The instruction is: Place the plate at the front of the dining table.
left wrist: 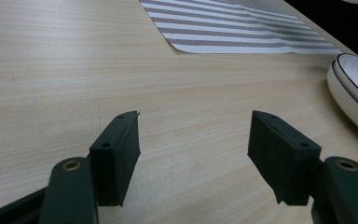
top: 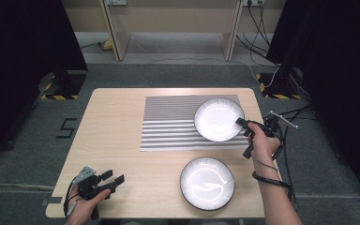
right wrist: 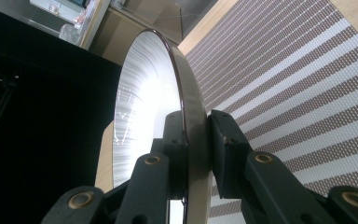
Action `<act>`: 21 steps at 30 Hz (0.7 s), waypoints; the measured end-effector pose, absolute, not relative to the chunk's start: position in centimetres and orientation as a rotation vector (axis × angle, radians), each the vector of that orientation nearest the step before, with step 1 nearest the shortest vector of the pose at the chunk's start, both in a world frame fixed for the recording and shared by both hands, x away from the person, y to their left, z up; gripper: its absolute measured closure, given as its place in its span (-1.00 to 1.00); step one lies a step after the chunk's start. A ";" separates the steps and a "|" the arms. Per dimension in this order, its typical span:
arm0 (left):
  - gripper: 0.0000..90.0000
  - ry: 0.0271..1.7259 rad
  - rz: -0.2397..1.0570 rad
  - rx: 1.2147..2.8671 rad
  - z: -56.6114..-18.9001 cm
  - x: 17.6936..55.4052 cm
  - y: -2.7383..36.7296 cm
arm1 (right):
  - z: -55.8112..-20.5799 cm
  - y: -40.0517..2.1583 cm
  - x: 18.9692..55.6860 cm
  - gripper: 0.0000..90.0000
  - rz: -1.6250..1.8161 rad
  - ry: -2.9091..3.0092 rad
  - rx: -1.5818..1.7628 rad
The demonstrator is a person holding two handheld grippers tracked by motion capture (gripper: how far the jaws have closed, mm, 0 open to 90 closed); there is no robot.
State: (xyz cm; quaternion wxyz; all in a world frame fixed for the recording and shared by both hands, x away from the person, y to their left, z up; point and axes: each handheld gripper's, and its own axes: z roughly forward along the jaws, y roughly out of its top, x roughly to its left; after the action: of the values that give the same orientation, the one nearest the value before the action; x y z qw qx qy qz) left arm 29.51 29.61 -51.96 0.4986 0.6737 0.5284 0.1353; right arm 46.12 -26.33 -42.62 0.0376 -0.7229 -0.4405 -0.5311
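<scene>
A white plate with a dark rim sits over the right end of a striped placemat. My right gripper is shut on that plate's right edge. In the right gripper view the plate's rim runs between the two black jaws, one pad on each face. A second white plate lies on the bare wood near the front edge. My left gripper rests at the front left corner, open with nothing between its jaws. The left gripper view has this gripper low over the wood, with the near plate at the right.
The wooden table stands on a grey floor. Dark curtains hang at both sides, and stand bases with hazard tape sit beyond the far corners. Cables trail at the back right.
</scene>
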 end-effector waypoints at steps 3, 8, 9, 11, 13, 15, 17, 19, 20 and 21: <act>-0.26 1.279 0.327 1.632 -52.0 29.5 29.6 | -42.5 -26.2 46.6 0.71 -1.626 -1.350 -2.223; -0.26 1.278 0.327 1.631 -52.0 29.5 29.6 | -42.4 -26.0 47.1 0.71 -1.628 -1.353 -2.226; -0.26 1.278 0.327 1.631 -52.0 29.5 29.6 | -42.4 -25.9 47.2 0.71 -1.627 -1.360 -2.227; -0.26 1.280 0.326 1.633 -52.0 29.5 29.6 | -42.4 -25.8 47.5 0.71 -1.628 -1.360 -2.225; -0.26 1.277 0.324 1.635 -52.0 29.6 29.5 | -42.5 -25.5 47.8 0.71 -1.628 -1.352 -2.224; -0.26 1.276 0.324 1.635 -52.0 29.6 29.5 | -42.5 -25.4 48.0 0.71 -1.619 -1.351 -2.221; -0.26 1.277 0.324 1.635 -52.0 29.6 29.5 | -42.5 -25.3 48.1 0.71 -1.619 -1.347 -2.224; -0.26 1.277 0.324 1.637 -52.0 29.6 29.5 | -42.6 -25.1 48.4 0.71 -1.616 -1.344 -2.225; -0.26 1.277 0.324 1.637 -52.0 29.6 29.5 | -42.6 -25.1 48.4 0.71 -1.616 -1.344 -2.225; -0.26 1.278 0.324 1.637 -52.0 29.6 29.5 | -42.7 -25.0 48.7 0.71 -1.620 -1.338 -2.225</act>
State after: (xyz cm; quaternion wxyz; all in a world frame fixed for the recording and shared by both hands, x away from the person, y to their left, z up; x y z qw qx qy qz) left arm 29.61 29.55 -52.04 0.4966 0.6761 0.5276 0.1337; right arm 48.69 -24.99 -42.68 0.0404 -0.7265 -0.4369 -0.5289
